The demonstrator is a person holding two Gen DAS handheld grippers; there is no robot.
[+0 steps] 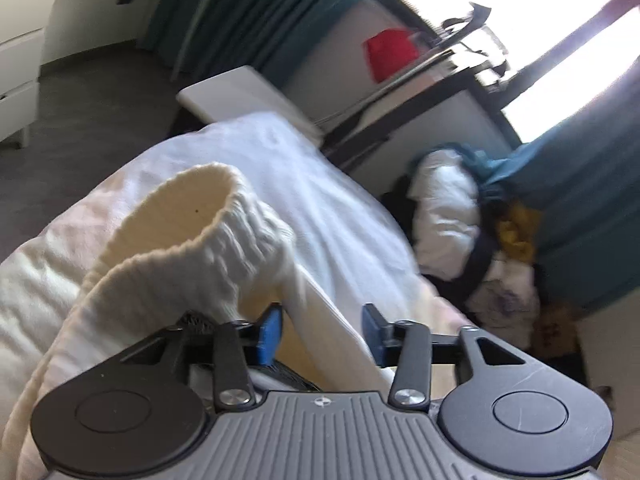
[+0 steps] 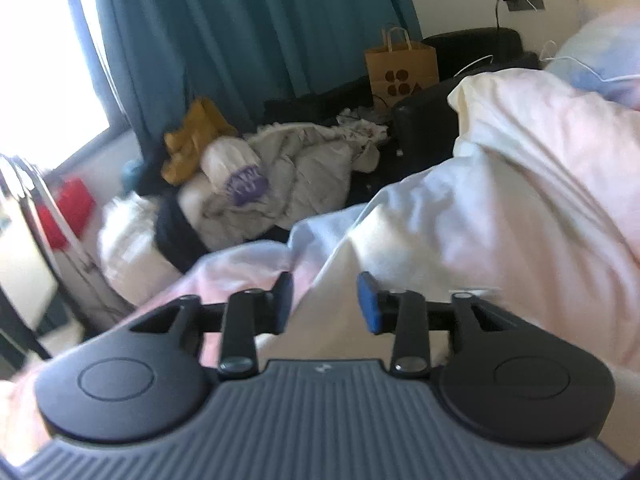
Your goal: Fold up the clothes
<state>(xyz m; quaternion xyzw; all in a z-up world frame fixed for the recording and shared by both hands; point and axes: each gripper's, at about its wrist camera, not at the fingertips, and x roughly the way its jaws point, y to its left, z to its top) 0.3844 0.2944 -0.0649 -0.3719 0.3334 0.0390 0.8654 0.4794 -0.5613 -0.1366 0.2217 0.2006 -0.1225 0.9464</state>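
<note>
**Left wrist view: cream knit bunched beside parted tongs**

Left wrist view shows the left tongs (image 1: 322, 330) with their blue pads (image 1: 269, 330) spread apart and nothing clamped between them. A cream ribbed knit garment (image 1: 192, 248) lies bunched on the white bed cover (image 1: 320, 200), its rolled, open edge rising ahead and to the left of the tongs. The knit's near folds touch or pass just behind the left pad, while a smooth cream strip of cloth runs through the gap between the pads; the blur makes it hard to say whether that strip belongs to the same garment. Beyond the bed, a heap of clothes (image 1: 472, 232) sits against a teal curtain (image 1: 256, 12), well apart from the tongs.

In the right wrist view, the right tongs (image 2: 326, 304) are likewise parted, gripping nothing. They hover low over the pale bedding (image 2: 500, 208), with a raised fold of white cloth directly ahead between the pads. The same heap of clothes (image 2: 280, 176) lies farther off to the left, with a brown paper bag (image 2: 400, 68) behind it near the curtain (image 2: 224, 32).
</note>
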